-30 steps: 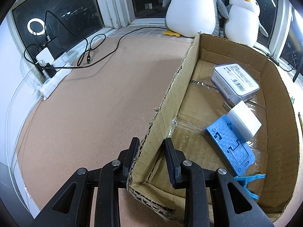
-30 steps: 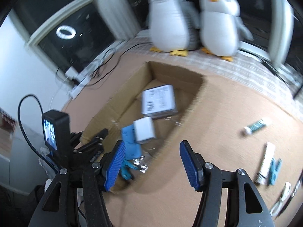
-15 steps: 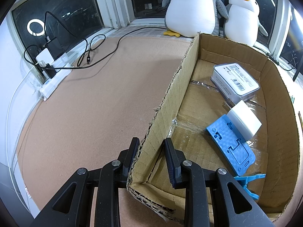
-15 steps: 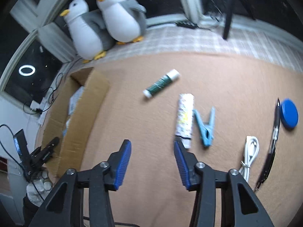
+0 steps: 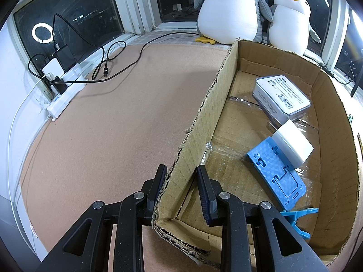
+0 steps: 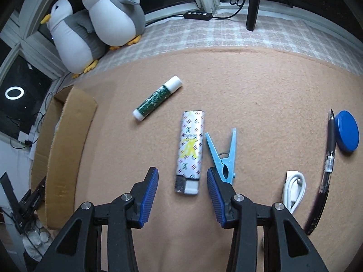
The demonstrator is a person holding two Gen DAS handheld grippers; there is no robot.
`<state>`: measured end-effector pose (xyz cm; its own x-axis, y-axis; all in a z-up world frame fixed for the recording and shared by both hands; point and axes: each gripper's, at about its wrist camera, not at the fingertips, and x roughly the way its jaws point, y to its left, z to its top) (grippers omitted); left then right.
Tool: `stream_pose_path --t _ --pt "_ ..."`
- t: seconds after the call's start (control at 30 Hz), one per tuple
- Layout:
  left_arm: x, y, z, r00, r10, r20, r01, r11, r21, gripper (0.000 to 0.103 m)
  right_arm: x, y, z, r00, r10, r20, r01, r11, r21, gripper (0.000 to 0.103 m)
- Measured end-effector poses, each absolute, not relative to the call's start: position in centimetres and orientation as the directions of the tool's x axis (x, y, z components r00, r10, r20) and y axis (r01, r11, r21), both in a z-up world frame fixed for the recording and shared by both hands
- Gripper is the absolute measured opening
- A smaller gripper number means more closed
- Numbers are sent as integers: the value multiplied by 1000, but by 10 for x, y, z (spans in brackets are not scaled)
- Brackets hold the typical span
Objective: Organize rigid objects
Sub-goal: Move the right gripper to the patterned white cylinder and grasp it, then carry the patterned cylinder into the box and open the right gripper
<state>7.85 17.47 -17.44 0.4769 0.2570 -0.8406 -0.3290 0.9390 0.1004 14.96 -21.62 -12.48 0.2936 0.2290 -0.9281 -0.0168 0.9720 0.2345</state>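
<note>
My left gripper [image 5: 181,187] straddles the near left wall of the cardboard box [image 5: 217,104]; its left finger touches the wall, the right one stands off it. Inside the box lie a grey-white case [image 5: 281,97], a white block [image 5: 292,146], a blue stand [image 5: 278,173] and a blue clip [image 5: 297,217]. My right gripper [image 6: 182,192] is open over the carpet, its fingers either side of the near end of a patterned silver lighter [image 6: 190,149]. Beside it lie a light blue clothespin [image 6: 223,156] and a green glue stick [image 6: 157,102]. The box also shows at the left of the right wrist view [image 6: 65,145].
A white USB cable [image 6: 293,188], a black pen [image 6: 329,156] and a blue round lid [image 6: 347,133] lie right of my right gripper. Two plush penguins [image 6: 97,22] sit by the window. A power strip with cables [image 5: 65,86] lies along the left wall.
My right gripper has swung away from the box to the loose items and come down around the lighter. My left gripper has stayed on the box wall.
</note>
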Motion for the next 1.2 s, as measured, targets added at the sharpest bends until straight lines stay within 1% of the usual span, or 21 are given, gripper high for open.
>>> stream_pose_path --t 0.1,0.23,0.37,0.53,0.57,0.67,0.93,1.03,1.2 --pt "78 175 -174 477 257 -841 -329 939 101 28 156 -215 -124 299 206 -932 -18 977 211 41" --pt "78 175 -174 477 257 -841 -329 939 100 28 165 -208 -124 296 148 -944 -38 989 143 41" --pt "78 175 -174 477 257 -841 -329 939 100 28 170 -195 -126 285 64 -956 -91 995 40 35" --pt "78 175 -174 477 257 -841 -329 939 100 28 172 -185 -128 274 -3 -962 -154 987 -47 28" --pt "78 175 -174 477 257 -841 -329 939 100 28 172 -185 -127 272 -4 -962 -160 986 -49 24" --pt "78 175 -174 477 257 -841 -329 939 100 28 172 -184 -127 269 -3 -963 -167 985 -50 21" --pt "78 175 -174 477 257 -841 -329 939 100 28 164 -185 -120 271 53 -961 -149 989 13 21" --pt "78 175 -174 477 257 -840 -329 939 101 28 158 -179 -111 284 82 -955 -154 987 39 21" --pt "79 174 -174 477 257 -840 -329 939 100 28 149 -151 -81 321 152 -935 -220 972 82 21"
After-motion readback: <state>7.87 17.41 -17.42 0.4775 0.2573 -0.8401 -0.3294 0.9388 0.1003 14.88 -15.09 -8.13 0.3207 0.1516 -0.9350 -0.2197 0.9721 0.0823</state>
